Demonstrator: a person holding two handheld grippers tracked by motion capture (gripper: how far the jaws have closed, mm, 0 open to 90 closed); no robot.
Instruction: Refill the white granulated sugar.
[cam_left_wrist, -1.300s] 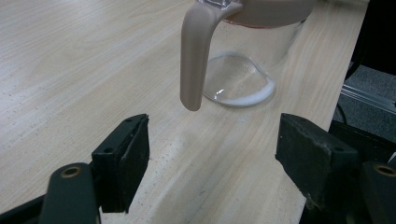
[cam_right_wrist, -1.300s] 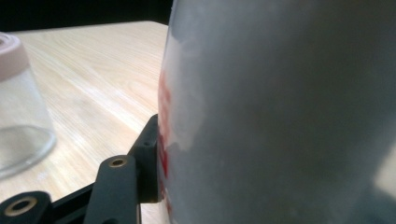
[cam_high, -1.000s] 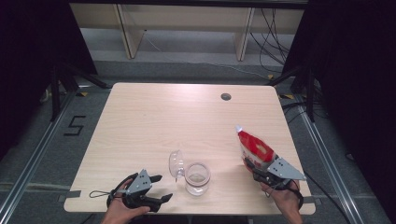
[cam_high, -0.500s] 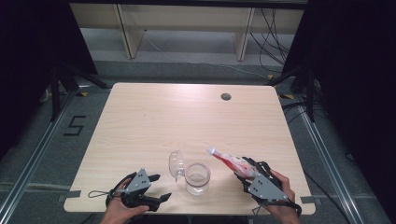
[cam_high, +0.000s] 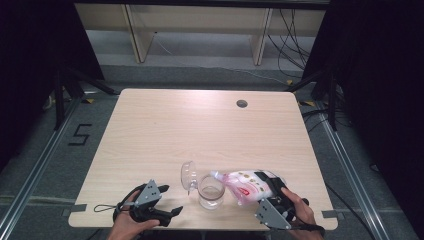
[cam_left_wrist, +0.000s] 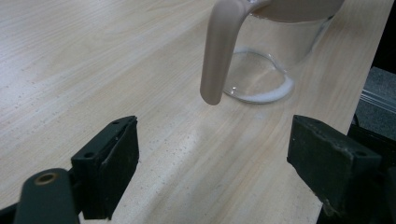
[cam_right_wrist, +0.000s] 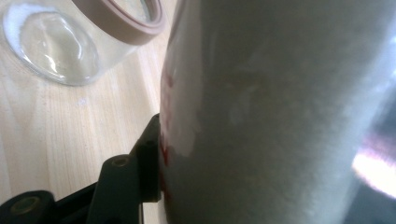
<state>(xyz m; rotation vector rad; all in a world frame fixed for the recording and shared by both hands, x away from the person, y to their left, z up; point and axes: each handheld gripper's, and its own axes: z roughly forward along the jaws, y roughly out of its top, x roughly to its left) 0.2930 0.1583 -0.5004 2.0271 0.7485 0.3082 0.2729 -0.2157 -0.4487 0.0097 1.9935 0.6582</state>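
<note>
Pale wood-grain desk (cam_high: 165, 130); clear glass jar (cam_high: 210, 190) with a beige rim band and lid (cam_high: 188, 175); pouch (cam_high: 248, 184) — white and pink, red markings; black jaws on each hand-held gripper — grey plates.

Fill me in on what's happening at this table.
A person works with a gripper in each hand. The right gripper is clamped on a red and white bag, tipped on its side with its end over the mouth of a glass jar near the table's front edge. The jar's lid stands open. The left gripper rests beside the jar, its jaws just opened, holding nothing.
</note>
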